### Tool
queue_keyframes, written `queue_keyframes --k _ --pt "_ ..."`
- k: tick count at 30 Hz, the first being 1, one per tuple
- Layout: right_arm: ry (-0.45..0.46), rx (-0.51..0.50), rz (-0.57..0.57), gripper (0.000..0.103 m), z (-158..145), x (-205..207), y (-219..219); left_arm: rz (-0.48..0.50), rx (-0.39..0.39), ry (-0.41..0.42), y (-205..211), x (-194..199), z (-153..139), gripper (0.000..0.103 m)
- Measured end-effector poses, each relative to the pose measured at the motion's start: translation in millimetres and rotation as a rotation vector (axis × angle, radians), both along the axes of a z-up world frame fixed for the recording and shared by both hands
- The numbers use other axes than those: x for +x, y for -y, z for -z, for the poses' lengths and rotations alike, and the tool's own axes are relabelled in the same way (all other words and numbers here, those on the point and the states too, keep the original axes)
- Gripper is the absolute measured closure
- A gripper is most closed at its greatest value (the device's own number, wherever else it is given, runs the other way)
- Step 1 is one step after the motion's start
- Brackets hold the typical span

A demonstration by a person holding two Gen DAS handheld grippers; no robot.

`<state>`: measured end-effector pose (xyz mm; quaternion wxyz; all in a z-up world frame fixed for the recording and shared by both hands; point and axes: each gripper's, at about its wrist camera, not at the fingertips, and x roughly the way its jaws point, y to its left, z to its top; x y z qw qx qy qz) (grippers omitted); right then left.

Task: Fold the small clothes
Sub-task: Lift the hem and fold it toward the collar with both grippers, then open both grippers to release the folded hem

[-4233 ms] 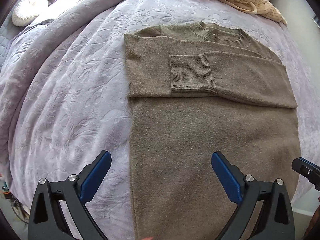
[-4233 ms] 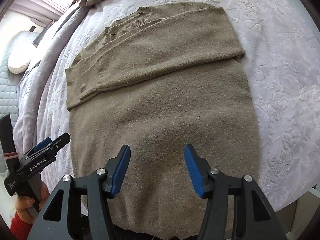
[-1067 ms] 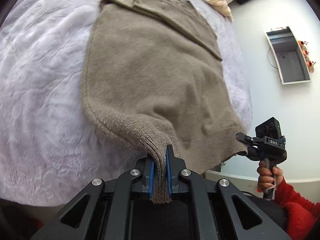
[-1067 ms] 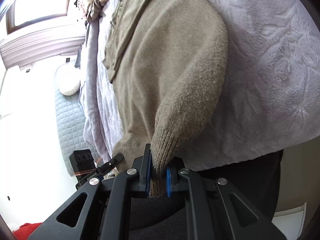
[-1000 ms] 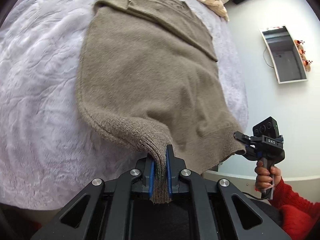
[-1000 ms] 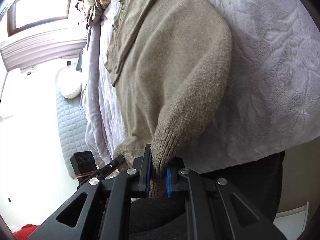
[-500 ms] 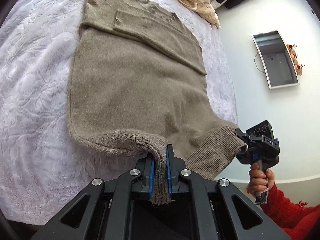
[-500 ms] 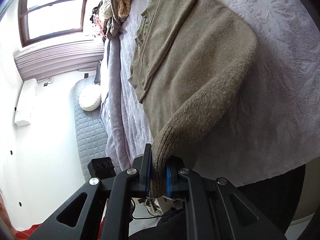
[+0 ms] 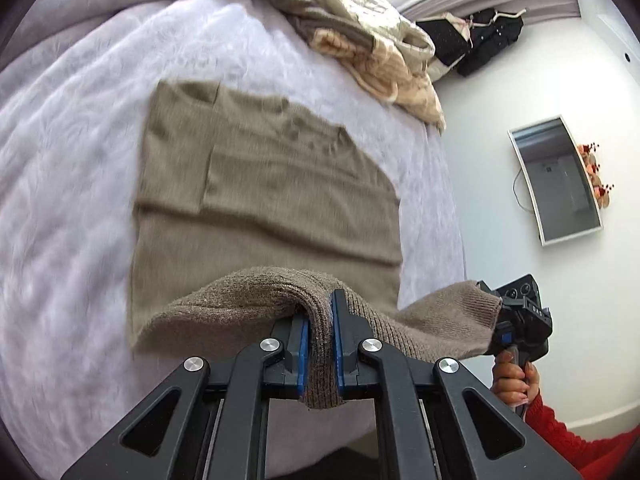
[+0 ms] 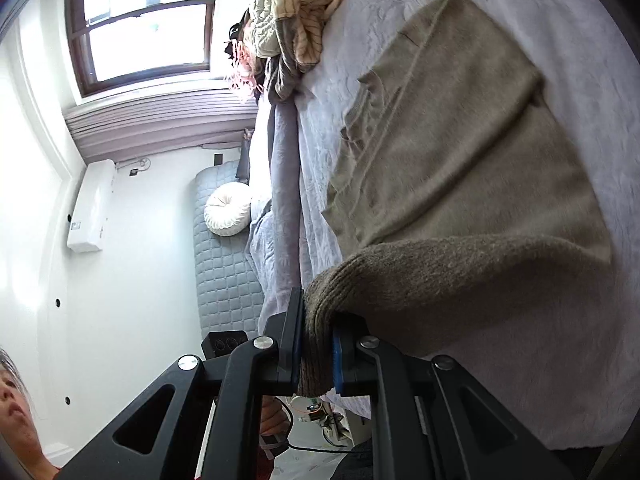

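the sweater [image 9: 264, 200] is spread on the bed [image 9: 72, 152], its hem lifted clear. one hem corner is clamped in the left gripper [image 9: 319, 344], the other in the right gripper [image 10: 316, 354], so the lower half can presumably be carried evenly toward the collar.

Sweater [image 9: 264, 184]: upper half motion-blurred in left wrist view, knit indistinct; hem corners hidden between clamped pads. Clothes pile [image 9: 360, 36]: cut off by top edge, separate items untellable. Face [image 10: 14, 408]: cropped at left edge. Wall screen [image 9: 556, 180]: contents unreadable.
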<state>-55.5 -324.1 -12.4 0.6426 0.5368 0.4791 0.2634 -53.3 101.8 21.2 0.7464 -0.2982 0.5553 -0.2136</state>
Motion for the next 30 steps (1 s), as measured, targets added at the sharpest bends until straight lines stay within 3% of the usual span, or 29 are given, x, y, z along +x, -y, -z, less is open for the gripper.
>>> queue_keyframes --k 8,15,21,23,24,26,29,30 --pt "0.034 -0.027 -0.026 0.091 -4.9 104.7 16.6 -0.092 0.07 0.052 4.0 97.5 5.1 0.092" --pt "-0.054 -0.081 -0.003 0.091 42.6 183.3 21.7 -0.108 0.19 0.002 15.0 162.5 52.3 0.092" --pt "-0.164 -0.116 0.039 0.09 95.7 209.1 23.3 -0.152 0.263 -0.105 15.1 186.9 105.9 0.092" --pt "-0.179 -0.114 0.051 0.09 104.0 211.4 25.4 -0.165 0.268 -0.145 13.9 189.8 115.4 0.091" --pt "-0.182 -0.116 0.053 0.088 105.6 212.7 26.1 -0.169 0.283 -0.164 14.0 191.4 117.9 0.084" --pt "-0.186 -0.122 0.043 0.087 104.4 215.8 27.2 -0.173 0.339 -0.162 15.7 191.8 113.3 0.083" --pt "-0.165 -0.153 0.021 0.069 91.4 221.0 26.2 -0.183 0.398 -0.095 17.3 189.0 91.7 0.083" --pt "-0.149 -0.164 0.025 0.052 85.2 221.9 27.2 -0.198 0.423 -0.061 16.2 185.9 81.5 0.075"
